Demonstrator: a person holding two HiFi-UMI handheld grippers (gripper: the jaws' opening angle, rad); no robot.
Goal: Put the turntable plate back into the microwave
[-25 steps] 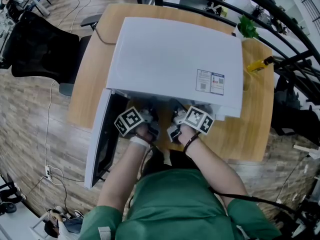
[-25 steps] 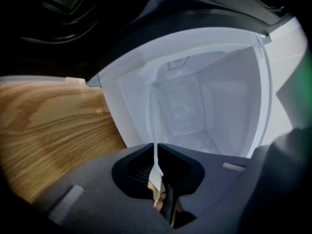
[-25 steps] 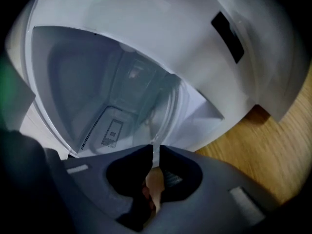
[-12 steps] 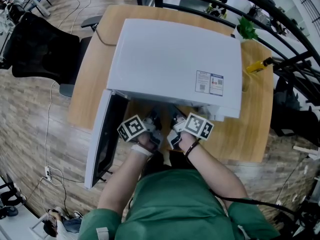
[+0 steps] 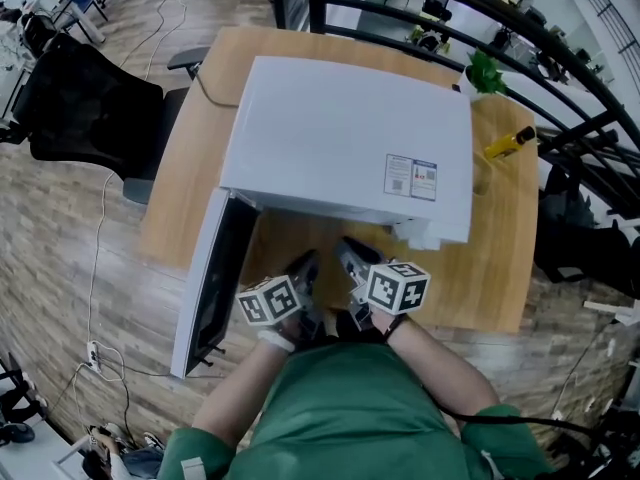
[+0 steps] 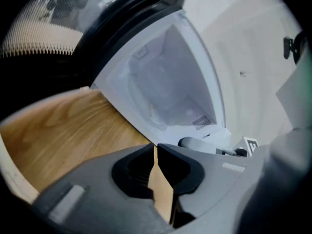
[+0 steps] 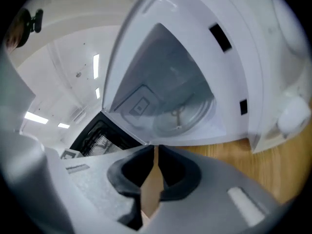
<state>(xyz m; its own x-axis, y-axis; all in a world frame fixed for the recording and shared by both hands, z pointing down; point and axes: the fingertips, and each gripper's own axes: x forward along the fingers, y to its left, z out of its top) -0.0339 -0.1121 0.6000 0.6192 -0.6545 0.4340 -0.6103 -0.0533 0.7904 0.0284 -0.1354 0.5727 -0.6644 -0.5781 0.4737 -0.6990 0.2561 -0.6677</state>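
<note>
The white microwave (image 5: 350, 128) stands on the wooden table (image 5: 490, 268) with its door (image 5: 210, 278) swung open to the left. In the right gripper view the glass turntable plate (image 7: 183, 116) lies flat on the floor of the cavity. It shows only faintly in the left gripper view (image 6: 168, 113). My left gripper (image 5: 305, 264) and right gripper (image 5: 349, 252) hang side by side in front of the opening, outside the cavity, over the table's front edge. Both are shut with nothing between the jaws. The right gripper's jaws have just been closing on nothing.
A yellow object (image 5: 505, 145) and a green plant (image 5: 485, 71) sit at the table's far right corner. A black chair (image 5: 80, 108) stands left of the table. The open door juts out past the table's front edge on the left. Black railings run behind the table.
Both grippers have pulled back from the microwave's opening toward the person and rolled. The head view has shifted a little.
</note>
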